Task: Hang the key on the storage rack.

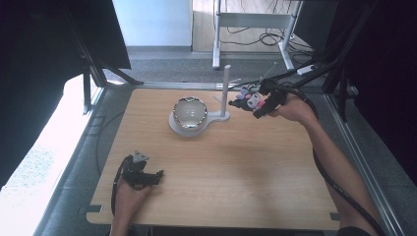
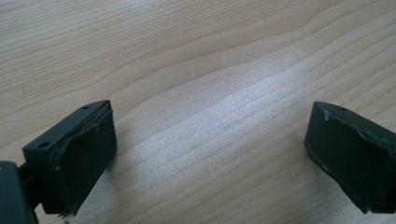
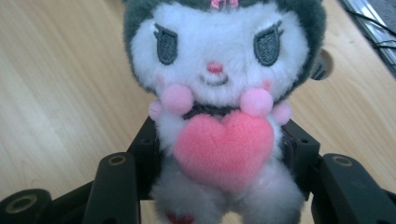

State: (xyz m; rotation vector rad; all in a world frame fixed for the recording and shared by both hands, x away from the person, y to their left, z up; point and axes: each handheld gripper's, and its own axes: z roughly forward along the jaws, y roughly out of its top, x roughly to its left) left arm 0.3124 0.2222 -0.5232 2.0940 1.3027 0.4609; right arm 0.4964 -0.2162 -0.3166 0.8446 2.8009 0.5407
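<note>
The right gripper (image 1: 259,109) has its jaws clamped on the waist of a plush toy (image 3: 217,107), a white-faced, dark-hooded doll hugging a pink heart, held above the far right of the tabletop (image 1: 236,172) near the white stand's post (image 1: 225,91). The soft body could slip or snag that post, or knock the shiny bowl (image 1: 189,113). The left gripper (image 1: 147,177) rests on the near tabletop, jaws wide apart and holding nothing.

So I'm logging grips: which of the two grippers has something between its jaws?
The right gripper, clamped on the plush toy beside the white stand. The left gripper rests open on the table.
</note>
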